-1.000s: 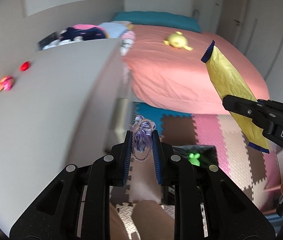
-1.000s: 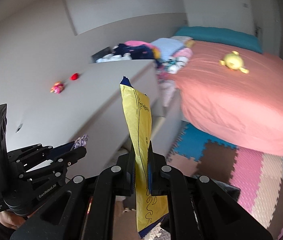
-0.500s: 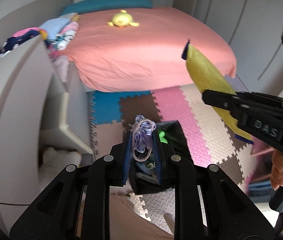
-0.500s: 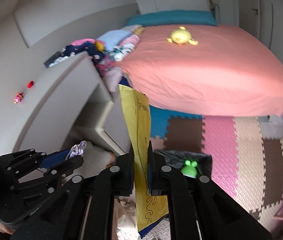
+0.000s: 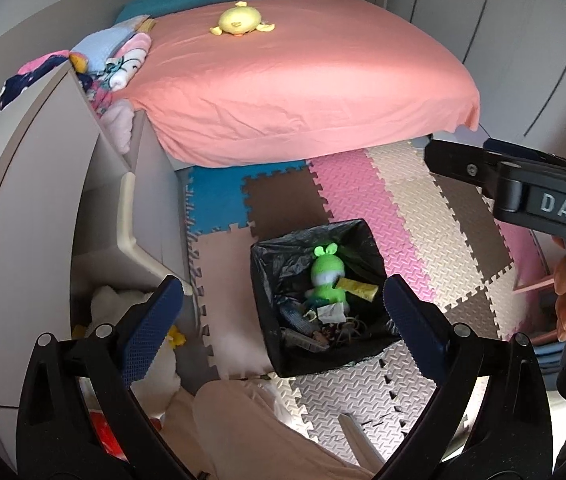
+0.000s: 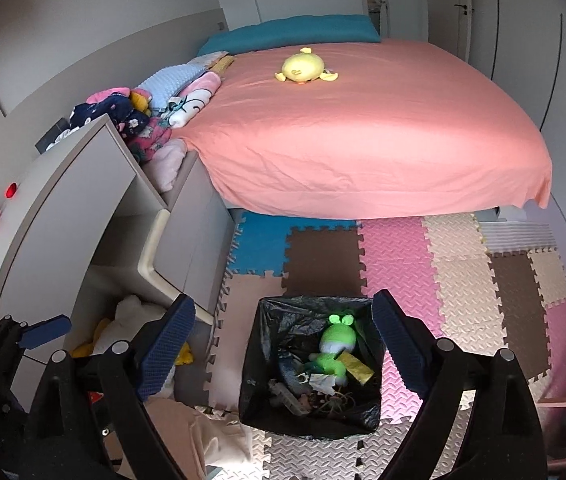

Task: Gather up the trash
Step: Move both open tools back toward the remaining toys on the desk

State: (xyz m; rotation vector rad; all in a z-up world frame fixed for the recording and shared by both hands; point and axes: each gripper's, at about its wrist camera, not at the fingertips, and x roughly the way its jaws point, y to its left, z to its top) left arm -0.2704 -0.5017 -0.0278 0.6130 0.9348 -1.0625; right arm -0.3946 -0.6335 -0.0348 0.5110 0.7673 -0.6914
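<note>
Both tongs [image 5: 283,308] [image 6: 283,336] gape, just opened, above the trash bin [image 5: 261,280].

bin [image 5: 267,280] before bed [image 5: 303,80], toy [image 5: 325,276] inside

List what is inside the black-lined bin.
In the bin: a green toy, a yellow wrapper, crumpled paper and tangled bits. Anything beneath them is hidden.

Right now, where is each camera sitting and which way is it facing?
Left wrist: on the left gripper, angled down at the bin; its open fingers, the right gripper and a hand show.
Right wrist: on the right gripper, angled down at the same bin; its open fingers and the left gripper show.
Shared: bin, green toy, pink bed, foam mats.
</note>
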